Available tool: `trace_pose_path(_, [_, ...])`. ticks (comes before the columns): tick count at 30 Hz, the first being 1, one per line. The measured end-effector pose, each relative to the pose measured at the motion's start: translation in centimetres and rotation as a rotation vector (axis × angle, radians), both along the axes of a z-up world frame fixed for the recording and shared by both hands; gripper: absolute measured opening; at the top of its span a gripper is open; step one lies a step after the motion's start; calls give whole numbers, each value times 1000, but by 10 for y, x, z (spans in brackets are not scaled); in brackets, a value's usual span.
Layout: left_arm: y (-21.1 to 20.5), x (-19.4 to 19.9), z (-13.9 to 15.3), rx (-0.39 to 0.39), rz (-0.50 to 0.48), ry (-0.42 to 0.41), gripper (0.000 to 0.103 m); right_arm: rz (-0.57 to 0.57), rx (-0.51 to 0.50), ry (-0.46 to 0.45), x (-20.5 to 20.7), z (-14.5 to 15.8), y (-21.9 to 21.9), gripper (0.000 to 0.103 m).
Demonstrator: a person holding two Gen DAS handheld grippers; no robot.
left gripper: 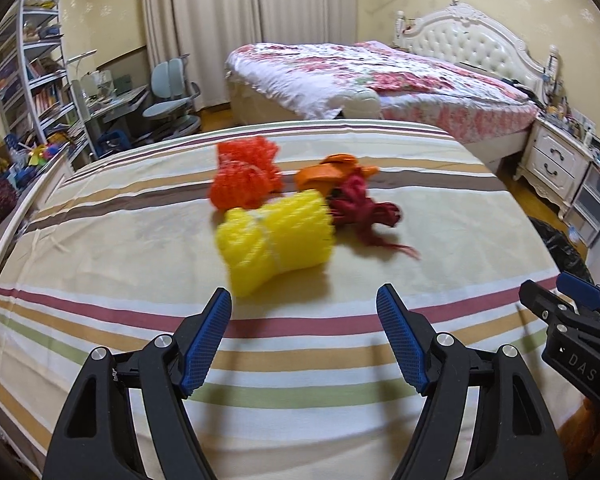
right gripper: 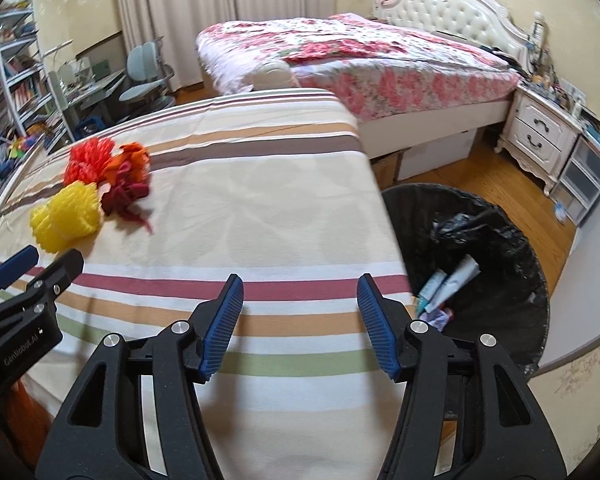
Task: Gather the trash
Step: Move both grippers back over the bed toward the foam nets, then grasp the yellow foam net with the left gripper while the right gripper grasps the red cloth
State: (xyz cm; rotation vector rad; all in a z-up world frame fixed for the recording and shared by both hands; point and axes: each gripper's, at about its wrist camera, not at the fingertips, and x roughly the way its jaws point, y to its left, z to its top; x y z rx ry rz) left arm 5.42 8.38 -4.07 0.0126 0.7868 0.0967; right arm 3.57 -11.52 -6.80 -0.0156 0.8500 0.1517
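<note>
Legibly, "DAS" (right gripper (left gripper: 556,292))

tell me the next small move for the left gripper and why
Probably ease the left gripper forward and down onto the yellow foam net. Its fingers stand open and empty, and the net is the nearest piece of the pile on the striped cloth, almost straight ahead. The right gripper is also open and empty, nearer the black bin.
</note>
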Motion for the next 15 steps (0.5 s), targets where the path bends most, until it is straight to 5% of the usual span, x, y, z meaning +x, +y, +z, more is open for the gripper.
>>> trace_pose_path(15, [23,30,-6,-25,-29,39,77,71,-29,32,9,-3,38,64])
